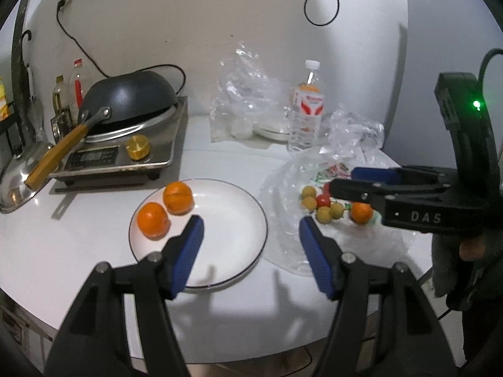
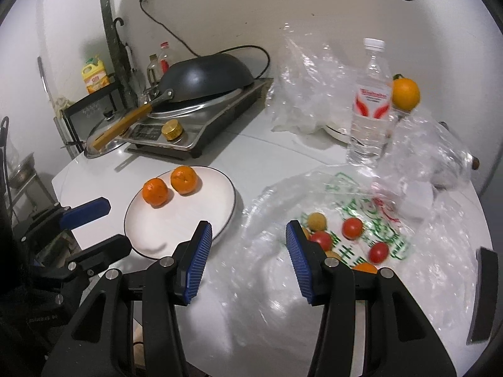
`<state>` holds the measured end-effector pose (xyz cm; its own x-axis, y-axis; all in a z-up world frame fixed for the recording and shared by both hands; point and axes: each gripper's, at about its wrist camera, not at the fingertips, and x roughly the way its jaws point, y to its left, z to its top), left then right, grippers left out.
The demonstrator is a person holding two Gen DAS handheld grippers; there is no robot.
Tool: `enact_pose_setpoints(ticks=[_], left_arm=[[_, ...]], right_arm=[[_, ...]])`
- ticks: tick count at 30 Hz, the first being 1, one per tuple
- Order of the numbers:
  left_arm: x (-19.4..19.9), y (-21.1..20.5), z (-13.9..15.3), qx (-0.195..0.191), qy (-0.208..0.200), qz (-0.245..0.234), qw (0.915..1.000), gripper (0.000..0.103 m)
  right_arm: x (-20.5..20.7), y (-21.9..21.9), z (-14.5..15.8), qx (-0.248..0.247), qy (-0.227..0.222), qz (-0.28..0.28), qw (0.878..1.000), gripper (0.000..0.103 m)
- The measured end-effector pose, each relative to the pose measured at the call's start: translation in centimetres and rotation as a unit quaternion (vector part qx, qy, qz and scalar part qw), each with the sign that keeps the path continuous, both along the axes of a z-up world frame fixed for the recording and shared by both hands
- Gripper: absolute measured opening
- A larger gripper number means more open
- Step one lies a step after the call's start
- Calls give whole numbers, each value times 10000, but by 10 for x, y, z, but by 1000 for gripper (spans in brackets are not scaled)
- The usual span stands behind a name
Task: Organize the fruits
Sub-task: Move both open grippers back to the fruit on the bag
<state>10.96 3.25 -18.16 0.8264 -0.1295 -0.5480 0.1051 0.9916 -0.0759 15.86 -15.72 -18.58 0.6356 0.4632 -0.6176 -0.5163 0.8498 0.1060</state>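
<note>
The white counter (image 1: 94, 251) carries everything, and its near part is kept for sorting. Against the wall an induction cooker (image 1: 125, 154) with an upturned wok (image 1: 132, 97) is set, seemingly parked out of the way. Nearer, a white plate (image 1: 232, 220) serves as the collecting place: two oranges (image 1: 152, 220) are laid side by side at its far left rim, so that most of its surface is left bare for more fruit. Just to its right a clear plastic bag (image 2: 267, 251) is spread flat, apparently so that its contents can be reached; on it are scattered the unsorted fruits: cherry tomatoes (image 2: 352, 227), small tan round fruits (image 1: 308, 192) and another orange (image 1: 361, 212).

The left gripper (image 1: 250, 229) is held over the plate's near right part, jaws spread and empty. The right gripper (image 2: 248, 234) is held over the bag's left part beside the small fruits, jaws likewise spread with nothing between them, probably readied for the next pick.
</note>
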Motion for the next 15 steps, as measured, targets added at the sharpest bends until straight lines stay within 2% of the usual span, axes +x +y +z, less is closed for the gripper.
enact_pose_setpoints(ticks=[15], left_arm=[[4,-47,5,232,69,-346,9991,65]], right_arm=[[-11,-57,-8,169,-14,-326,9993,52]])
